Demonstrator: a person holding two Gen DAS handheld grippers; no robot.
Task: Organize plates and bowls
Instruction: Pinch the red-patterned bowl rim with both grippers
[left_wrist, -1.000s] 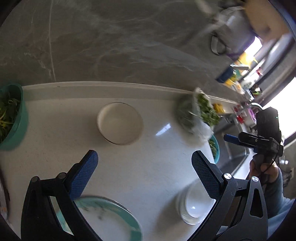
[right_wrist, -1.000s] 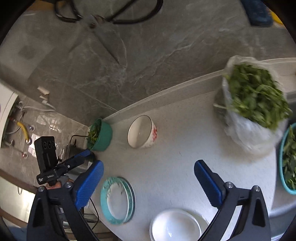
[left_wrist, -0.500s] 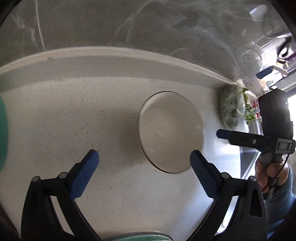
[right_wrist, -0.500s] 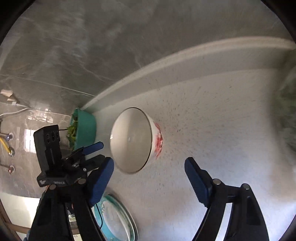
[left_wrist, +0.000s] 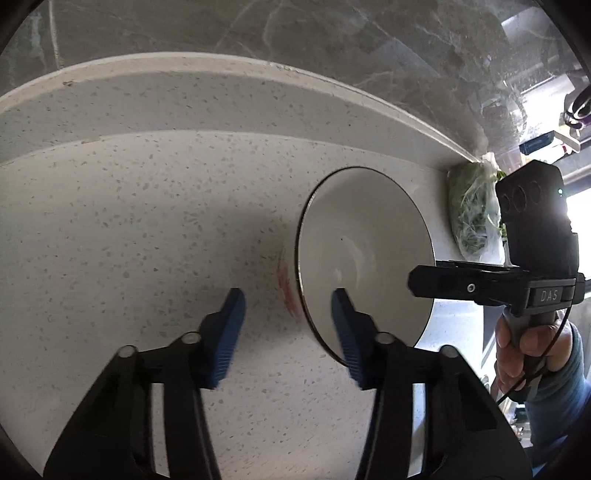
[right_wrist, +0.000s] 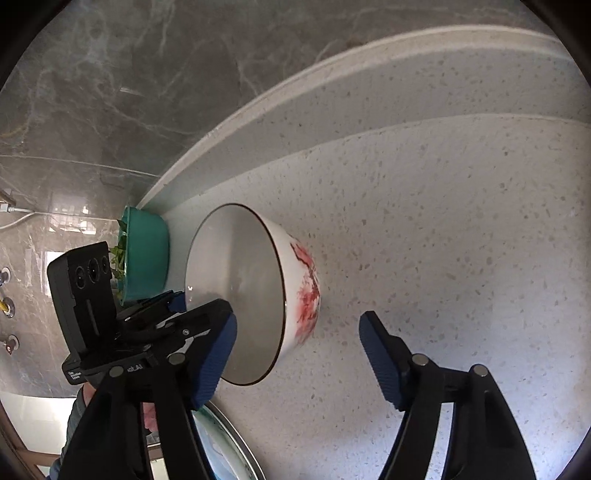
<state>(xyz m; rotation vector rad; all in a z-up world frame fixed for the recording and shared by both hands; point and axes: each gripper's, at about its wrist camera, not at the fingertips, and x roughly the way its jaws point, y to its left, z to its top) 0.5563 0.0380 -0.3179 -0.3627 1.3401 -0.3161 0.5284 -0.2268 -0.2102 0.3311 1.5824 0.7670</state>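
Note:
A white bowl (left_wrist: 364, 254) with a red pattern on its outside and a dark rim stands on the speckled white counter. It also shows in the right wrist view (right_wrist: 258, 291). My left gripper (left_wrist: 288, 325) is open and straddles the bowl's left rim, one finger inside and one outside. My right gripper (right_wrist: 295, 350) is open and straddles the bowl's right wall, with its left finger over the bowl's inside. The right gripper's body (left_wrist: 480, 284) reaches in at the bowl's right side. Neither gripper has closed on the rim.
A teal bowl of greens (right_wrist: 146, 254) stands by the backsplash left of the white bowl. A teal-rimmed plate (right_wrist: 225, 443) lies at the counter's front. A bag of greens (left_wrist: 474, 214) sits at the far right. The grey marble wall (left_wrist: 258, 33) is close behind.
Both grippers have moved in close to the white bowl and narrowed their jaws around its opposite rims. The bowl has not moved.

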